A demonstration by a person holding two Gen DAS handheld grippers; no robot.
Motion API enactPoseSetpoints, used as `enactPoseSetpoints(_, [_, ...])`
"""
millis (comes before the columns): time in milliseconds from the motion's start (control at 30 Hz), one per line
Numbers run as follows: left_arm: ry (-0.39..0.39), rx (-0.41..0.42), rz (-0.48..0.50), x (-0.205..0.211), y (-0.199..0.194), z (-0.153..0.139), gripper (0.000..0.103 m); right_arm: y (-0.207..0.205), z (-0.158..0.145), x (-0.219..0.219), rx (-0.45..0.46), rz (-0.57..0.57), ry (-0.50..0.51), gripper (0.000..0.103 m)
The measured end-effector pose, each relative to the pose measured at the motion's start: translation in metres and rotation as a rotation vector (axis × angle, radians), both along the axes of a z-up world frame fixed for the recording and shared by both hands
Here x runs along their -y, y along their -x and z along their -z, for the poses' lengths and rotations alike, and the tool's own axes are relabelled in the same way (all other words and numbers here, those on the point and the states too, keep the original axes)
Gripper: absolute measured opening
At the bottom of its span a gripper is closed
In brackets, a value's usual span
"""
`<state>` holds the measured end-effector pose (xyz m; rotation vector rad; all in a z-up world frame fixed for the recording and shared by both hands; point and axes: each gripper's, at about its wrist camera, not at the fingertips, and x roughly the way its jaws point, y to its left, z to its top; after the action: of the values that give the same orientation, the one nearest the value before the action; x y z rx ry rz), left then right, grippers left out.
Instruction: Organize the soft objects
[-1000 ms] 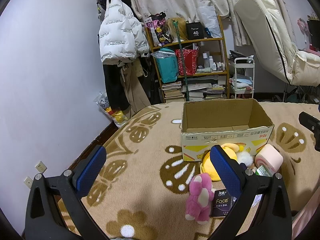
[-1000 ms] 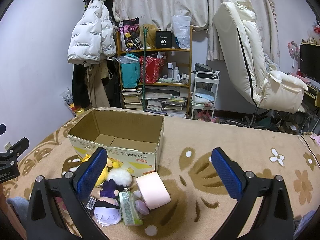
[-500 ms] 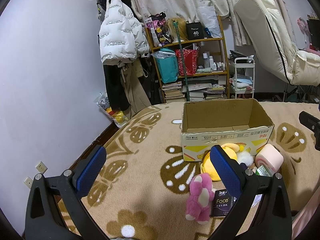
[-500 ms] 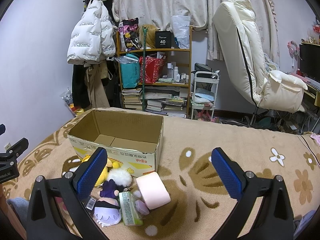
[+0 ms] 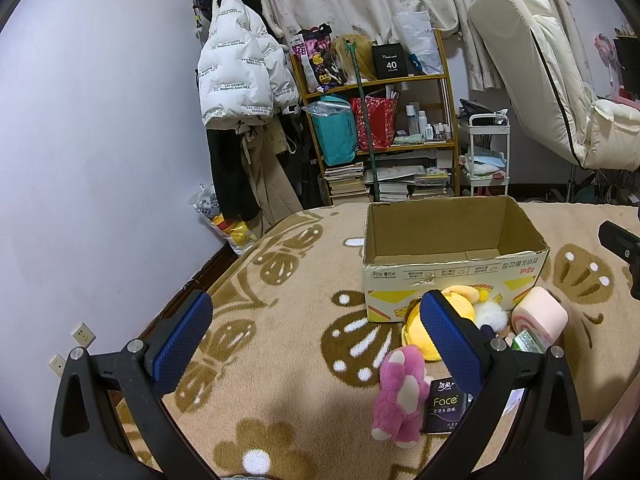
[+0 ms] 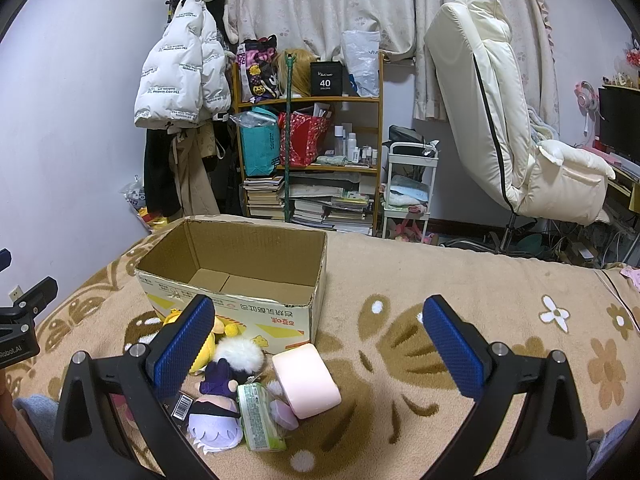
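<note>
An open, empty cardboard box point(image 5: 452, 268) point(image 6: 240, 304) stands on the patterned blanket. In front of it lies a pile of soft things: a pink plush point(image 5: 398, 396), a yellow plush point(image 5: 460, 312) point(image 6: 208, 340), a pink roll cushion point(image 5: 540, 316) point(image 6: 306, 380), a white pompom point(image 6: 240, 354), a purple-haired doll point(image 6: 216, 420), a green tissue pack point(image 6: 258, 416) and a dark "Face" tissue pack point(image 5: 446, 406). My left gripper point(image 5: 316, 340) is open and empty, left of the pile. My right gripper point(image 6: 316, 344) is open and empty, above the pile's right side.
The beige blanket point(image 6: 440, 300) covers the bed. Behind it are a cluttered bookshelf point(image 6: 308, 152), hanging coats with a white puffer jacket point(image 5: 240, 76), a white trolley point(image 6: 408, 184) and a cream recliner chair point(image 6: 520, 132). The wall point(image 5: 80, 160) is on the left.
</note>
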<state>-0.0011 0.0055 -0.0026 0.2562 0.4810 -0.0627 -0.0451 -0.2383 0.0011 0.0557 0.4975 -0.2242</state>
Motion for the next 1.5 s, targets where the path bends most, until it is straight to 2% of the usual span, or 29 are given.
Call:
enactPoseSetpoints(267, [0.011, -0.008, -0.003, -0.001, 0.000, 0.001, 0.102, -0.001, 0.001, 0.000, -0.001, 0.000, -0.001, 0.103])
enactPoseSetpoints(533, [0.016, -0.077, -0.009, -0.001, -0.014, 0.012, 0.102, -0.002, 0.001, 0.000, -0.018, -0.008, -0.013, 0.103])
enactPoseSetpoints(800, [0.017, -0.179, -0.015, 0.008, -0.037, 0.025, 0.102, -0.026, 0.015, 0.009, -0.108, -0.019, -0.072, 0.103])
enactPoseSetpoints(1200, [-0.037, -0.340, -0.003, 0.028, -0.072, 0.060, 0.102, -0.063, 0.051, 0.034, -0.240, -0.010, -0.258, 0.103])
enactPoseSetpoints(1500, [-0.045, -0.478, -0.009, 0.031, -0.093, 0.088, 0.102, -0.088, 0.073, 0.030, -0.349, -0.026, -0.257, 0.103])
